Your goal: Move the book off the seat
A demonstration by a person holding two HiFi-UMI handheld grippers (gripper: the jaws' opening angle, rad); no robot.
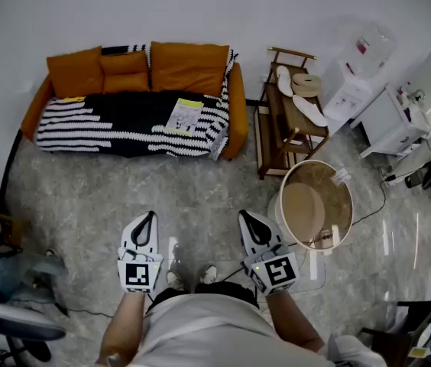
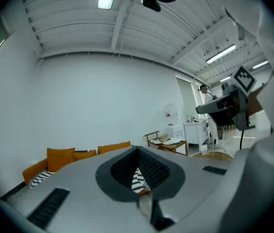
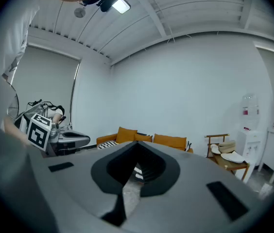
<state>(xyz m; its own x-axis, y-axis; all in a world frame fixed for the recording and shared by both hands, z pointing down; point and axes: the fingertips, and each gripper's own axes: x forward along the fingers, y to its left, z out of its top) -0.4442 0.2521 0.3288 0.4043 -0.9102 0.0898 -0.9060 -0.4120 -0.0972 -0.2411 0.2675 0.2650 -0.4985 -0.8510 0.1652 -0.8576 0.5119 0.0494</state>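
Orange sofa (image 1: 189, 67) (white wall (image 1: 200, 6) behind), marbled floor (image 1: 124, 189).

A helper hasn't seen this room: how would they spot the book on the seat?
Find the orange sofa against the far wall, its seat draped with a black-and-white striped throw. The book lies flat on the throw's right half, in front of the widest cushion. Its pale cover with a yellow top stands out from the stripes.

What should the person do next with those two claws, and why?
Probably step toward the sofa: the book lies on its seat, well out of reach across the floor, while the left gripper and right gripper hang shut and empty near the person's waist.
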